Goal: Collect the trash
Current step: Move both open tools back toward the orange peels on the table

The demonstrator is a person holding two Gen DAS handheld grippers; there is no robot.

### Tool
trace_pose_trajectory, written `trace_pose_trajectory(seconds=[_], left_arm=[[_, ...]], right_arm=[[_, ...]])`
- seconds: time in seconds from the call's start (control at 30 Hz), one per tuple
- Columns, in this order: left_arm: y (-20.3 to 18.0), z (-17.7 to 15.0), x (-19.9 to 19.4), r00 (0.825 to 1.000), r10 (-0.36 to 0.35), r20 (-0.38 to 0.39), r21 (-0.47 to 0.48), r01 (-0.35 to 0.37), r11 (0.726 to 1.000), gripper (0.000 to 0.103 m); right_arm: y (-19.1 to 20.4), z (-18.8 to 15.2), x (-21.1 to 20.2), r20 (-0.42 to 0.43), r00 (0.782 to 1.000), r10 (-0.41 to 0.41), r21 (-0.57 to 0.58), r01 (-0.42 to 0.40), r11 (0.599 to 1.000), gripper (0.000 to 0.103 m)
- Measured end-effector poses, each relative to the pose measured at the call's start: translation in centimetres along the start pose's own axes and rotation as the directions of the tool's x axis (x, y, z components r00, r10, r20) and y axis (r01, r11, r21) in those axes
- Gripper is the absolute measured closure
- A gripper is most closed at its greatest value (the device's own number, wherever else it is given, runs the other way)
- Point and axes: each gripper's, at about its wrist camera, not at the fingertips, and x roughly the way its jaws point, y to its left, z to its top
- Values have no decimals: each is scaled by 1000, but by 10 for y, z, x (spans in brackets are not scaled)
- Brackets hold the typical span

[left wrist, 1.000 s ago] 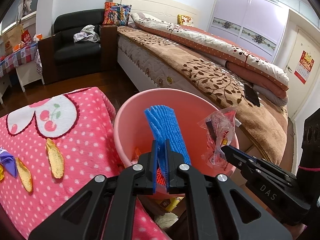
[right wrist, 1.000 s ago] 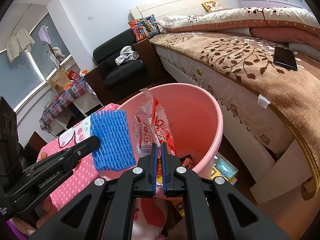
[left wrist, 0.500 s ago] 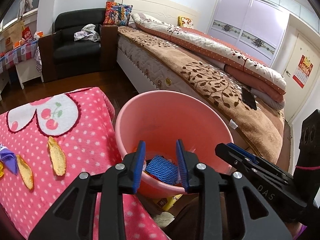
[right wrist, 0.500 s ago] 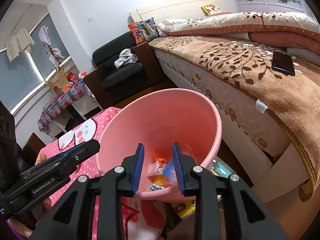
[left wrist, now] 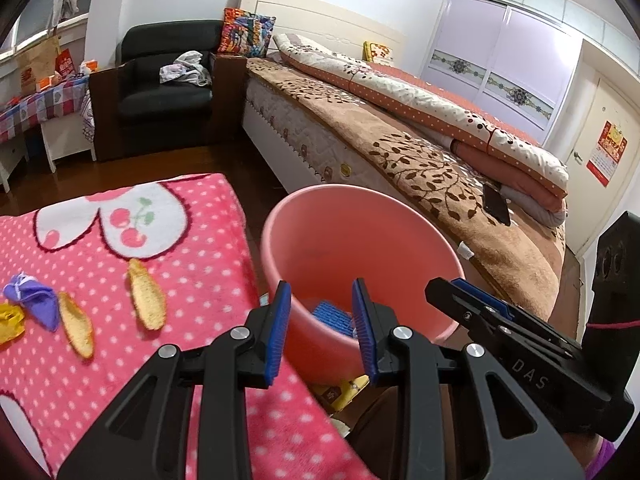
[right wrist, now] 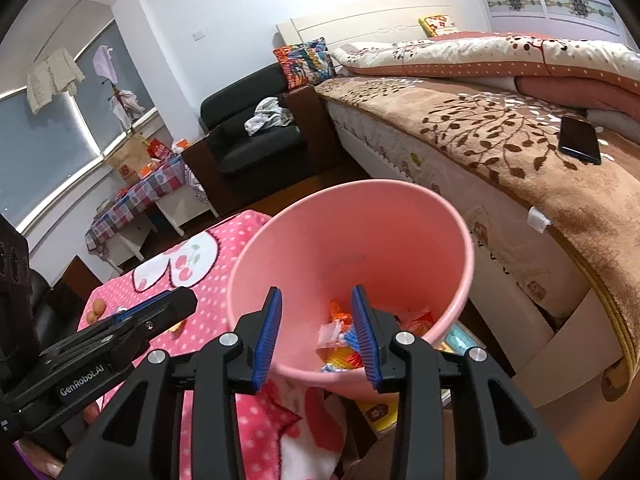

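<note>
- The left gripper (left wrist: 320,328) hangs over the near rim of the pink bucket (left wrist: 320,220); its jaws have just been opening and now stand apart with nothing between them.
- The right gripper (right wrist: 318,334) sits beside it over the same rim — its jaws have just been opening too, and nothing is held.
- The blue foam net (left wrist: 332,316) lies in the bucket bottom, with crumpled snack wrappers (right wrist: 340,340) around it.
- On the pink dotted blanket (left wrist: 200,248) remain 2 peel strips (left wrist: 146,300), a purple scrap (left wrist: 34,294) and a yellow scrap (left wrist: 10,322) — all well apart from the bucket.
</note>
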Motion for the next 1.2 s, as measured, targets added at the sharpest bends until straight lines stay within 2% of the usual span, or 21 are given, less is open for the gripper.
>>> trace_pose_trajectory(seconds=[0.4, 0.73, 1.2], left_arm=[[34, -17, -32, 997, 69, 20, -58, -68, 996, 72], [75, -31, -50, 989, 147, 15, -153, -143, 978, 72], [113, -49, -61, 981, 192, -8, -234, -189, 954, 72]], right_arm=[[42, -24, 5, -45, 997, 64, -68, -67, 995, 66], [81, -46, 10, -94, 991, 92, -151, -106, 983, 63], [121, -63, 23, -143, 982, 120, -220, -150, 964, 59]])
